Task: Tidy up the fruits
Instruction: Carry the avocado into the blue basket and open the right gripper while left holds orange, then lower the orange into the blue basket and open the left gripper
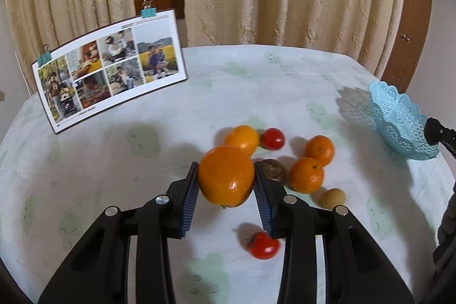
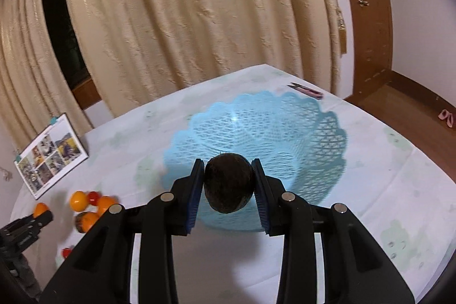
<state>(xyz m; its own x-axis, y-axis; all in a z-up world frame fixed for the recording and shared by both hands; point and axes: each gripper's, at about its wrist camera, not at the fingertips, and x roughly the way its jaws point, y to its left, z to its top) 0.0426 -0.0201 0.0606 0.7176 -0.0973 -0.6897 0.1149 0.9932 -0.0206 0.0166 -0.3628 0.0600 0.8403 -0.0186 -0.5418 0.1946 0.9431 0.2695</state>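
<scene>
My left gripper [image 1: 226,165] is shut on a large orange [image 1: 226,175], held above the table over the loose fruit. Below it lie another orange [image 1: 242,138], two tangerines [image 1: 306,174], two red tomatoes [image 1: 262,245], a brown fruit [image 1: 273,170] and a small tan fruit [image 1: 332,198]. My right gripper [image 2: 228,163] is shut on a dark brown round fruit [image 2: 228,184], hanging over the near rim of the light blue lattice basket [image 2: 256,127]. The basket holds nothing that I can see. It also shows at the right edge of the left wrist view, basket [image 1: 399,121].
A photo board [image 1: 111,67] with binder clips stands at the table's back left. Small pink-handled snips [image 2: 307,90] lie behind the basket. Curtains hang behind the table, and a wooden door frame is at the right. The table wears a pale patterned cloth [image 1: 256,81].
</scene>
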